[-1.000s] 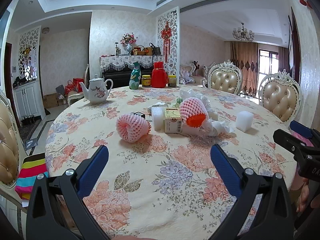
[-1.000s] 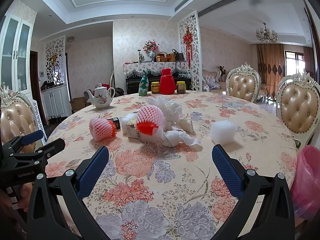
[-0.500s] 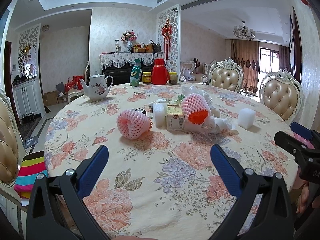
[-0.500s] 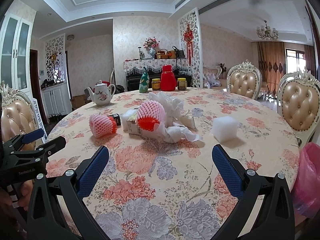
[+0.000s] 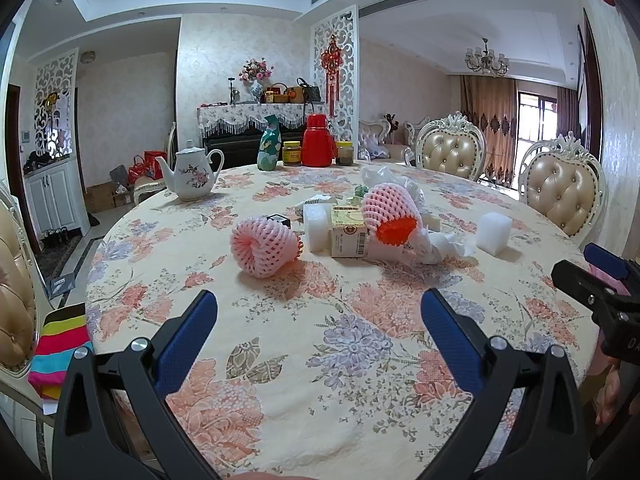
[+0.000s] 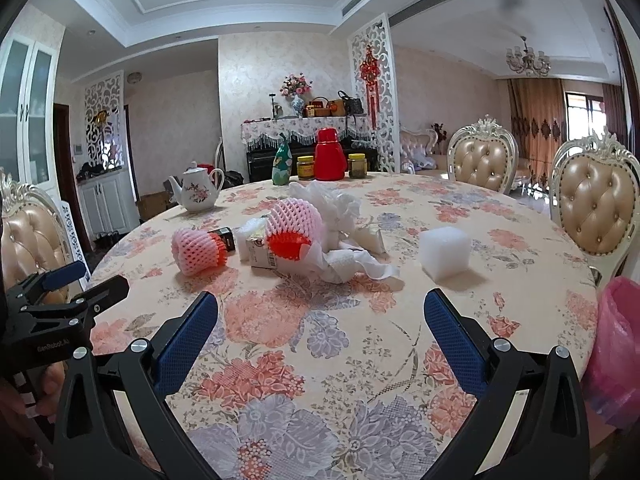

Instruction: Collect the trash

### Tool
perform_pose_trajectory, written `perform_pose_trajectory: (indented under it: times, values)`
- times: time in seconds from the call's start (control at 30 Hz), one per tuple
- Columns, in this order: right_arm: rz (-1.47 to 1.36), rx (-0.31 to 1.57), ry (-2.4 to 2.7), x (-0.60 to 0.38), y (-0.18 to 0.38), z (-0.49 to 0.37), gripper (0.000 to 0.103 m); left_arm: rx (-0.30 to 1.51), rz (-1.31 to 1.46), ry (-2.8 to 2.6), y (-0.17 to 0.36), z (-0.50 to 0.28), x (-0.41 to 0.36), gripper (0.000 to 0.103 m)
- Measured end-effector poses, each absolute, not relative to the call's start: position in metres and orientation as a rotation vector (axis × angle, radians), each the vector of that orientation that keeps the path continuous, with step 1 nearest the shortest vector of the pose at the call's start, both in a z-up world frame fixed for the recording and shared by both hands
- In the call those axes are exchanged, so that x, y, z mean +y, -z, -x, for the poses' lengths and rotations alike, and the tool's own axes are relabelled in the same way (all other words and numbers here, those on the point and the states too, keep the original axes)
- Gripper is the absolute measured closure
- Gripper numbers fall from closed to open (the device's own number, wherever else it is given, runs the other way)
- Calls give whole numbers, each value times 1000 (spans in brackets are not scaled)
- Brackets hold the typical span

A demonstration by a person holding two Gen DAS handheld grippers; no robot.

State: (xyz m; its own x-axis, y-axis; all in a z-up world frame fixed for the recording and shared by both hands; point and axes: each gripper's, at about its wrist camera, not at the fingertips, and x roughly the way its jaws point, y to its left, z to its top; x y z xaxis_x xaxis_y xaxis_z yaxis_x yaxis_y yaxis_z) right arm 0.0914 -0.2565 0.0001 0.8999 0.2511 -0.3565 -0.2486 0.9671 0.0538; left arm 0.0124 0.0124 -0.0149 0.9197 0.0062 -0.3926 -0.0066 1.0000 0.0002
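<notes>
Trash (image 5: 352, 228) heaped mid-table (image 5: 360, 360): foam nets, box, tissue. Left gripper (image 5: 319, 320) and right gripper (image 6: 320, 320) spread wide, empty.

Tablecloth (image 5: 320, 360): cream, printed with pink and lilac flowers. Foam nets (image 5: 265, 246) pink, one (image 5: 390, 216) with an orange-red end; foam cube (image 6: 444, 252) white. Teapot (image 5: 192, 176) white, floral; flask (image 5: 318, 146) red.

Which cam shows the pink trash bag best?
Right wrist: the pink trash bag fills the lower right beside the table edge. Left wrist shows only a pink sliver behind the right gripper.
</notes>
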Motion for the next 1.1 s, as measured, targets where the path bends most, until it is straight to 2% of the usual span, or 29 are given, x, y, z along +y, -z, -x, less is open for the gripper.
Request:
perform_pose_trajectory:
  times: [0.43, 0.6, 1.1]
  values:
    - [35, 433, -225, -250, 10, -115, 6, 451, -50, -31, 26, -51, 17, 4]
    - [30, 522, -227, -246, 7, -154, 6, 472, -35, -81, 22, -78, 39, 4]
    - [-15, 681, -292, -182, 3, -302, 6, 711, 74, -114, 43, -190, 104, 4]
